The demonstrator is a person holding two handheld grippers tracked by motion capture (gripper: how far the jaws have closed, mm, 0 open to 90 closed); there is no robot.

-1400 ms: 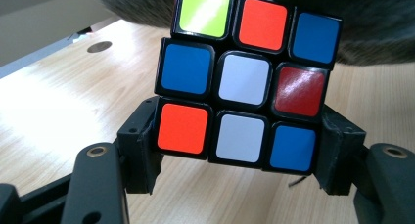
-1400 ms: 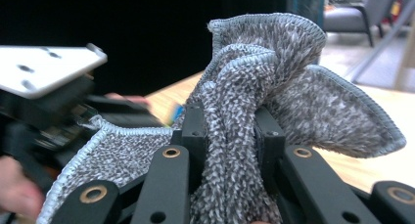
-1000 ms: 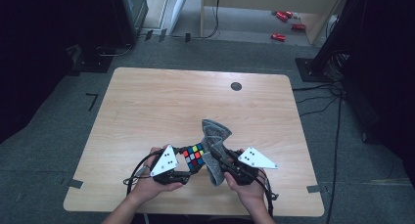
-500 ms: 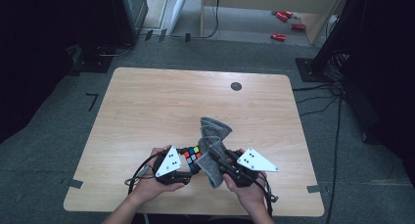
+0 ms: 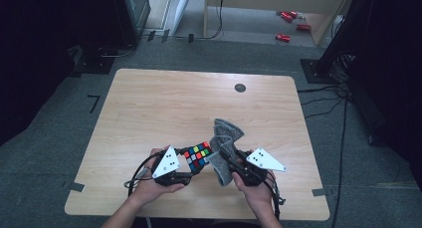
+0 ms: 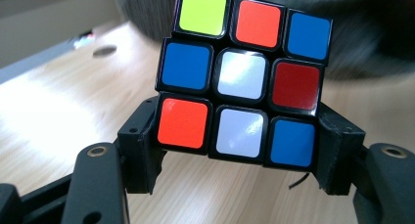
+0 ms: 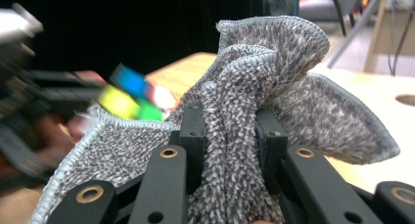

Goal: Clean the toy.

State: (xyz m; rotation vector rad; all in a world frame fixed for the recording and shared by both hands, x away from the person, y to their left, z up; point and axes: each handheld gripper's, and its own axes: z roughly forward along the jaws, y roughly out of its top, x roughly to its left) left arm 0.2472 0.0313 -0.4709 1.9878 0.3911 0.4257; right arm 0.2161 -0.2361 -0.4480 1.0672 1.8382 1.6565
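While held near the counter's (image 5: 149,103) front edge: cube (image 5: 197,156), cloth (image 5: 222,147).
Left hand-held gripper (image 6: 240,150) clamps the rigid, slick cube by opposite sides; right hand-held gripper (image 7: 230,131) pinches the soft, limp cloth mid-fold.

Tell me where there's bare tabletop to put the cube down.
The table is bare across its whole far half, up to the round hole, and down its left side. It is crowded only at the near edge, where the left gripper holds the cube against the grey cloth clamped in the right gripper.
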